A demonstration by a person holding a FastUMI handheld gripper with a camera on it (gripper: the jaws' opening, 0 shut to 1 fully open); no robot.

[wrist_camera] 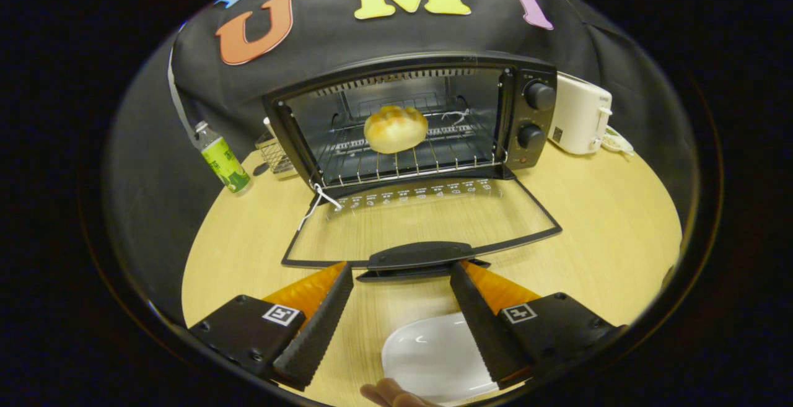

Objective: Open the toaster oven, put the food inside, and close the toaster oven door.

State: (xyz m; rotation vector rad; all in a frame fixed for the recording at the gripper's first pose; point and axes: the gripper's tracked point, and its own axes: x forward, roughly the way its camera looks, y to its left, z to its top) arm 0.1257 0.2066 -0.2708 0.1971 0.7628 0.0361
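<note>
The black toaster oven (533, 116) stands at the back of the round wooden table with its glass door (427, 221) folded down flat toward me. A golden bread roll (395, 129) rests on the wire rack (403, 162) inside the cavity. The door's dark handle (421, 255) lies just ahead of my fingertips. My gripper (401, 266) is open, its two fingers spread wide on either side of the handle's near edge, with nothing held. A white plate (433, 357) lies on the table below and between the fingers.
A green-labelled water bottle (222, 160) and a small wire basket (274, 154) stand left of the oven. A white appliance (579, 122) sits to its right. A person's fingertip (390, 393) shows at the plate's near rim. Bare tabletop (607, 233) extends to the right.
</note>
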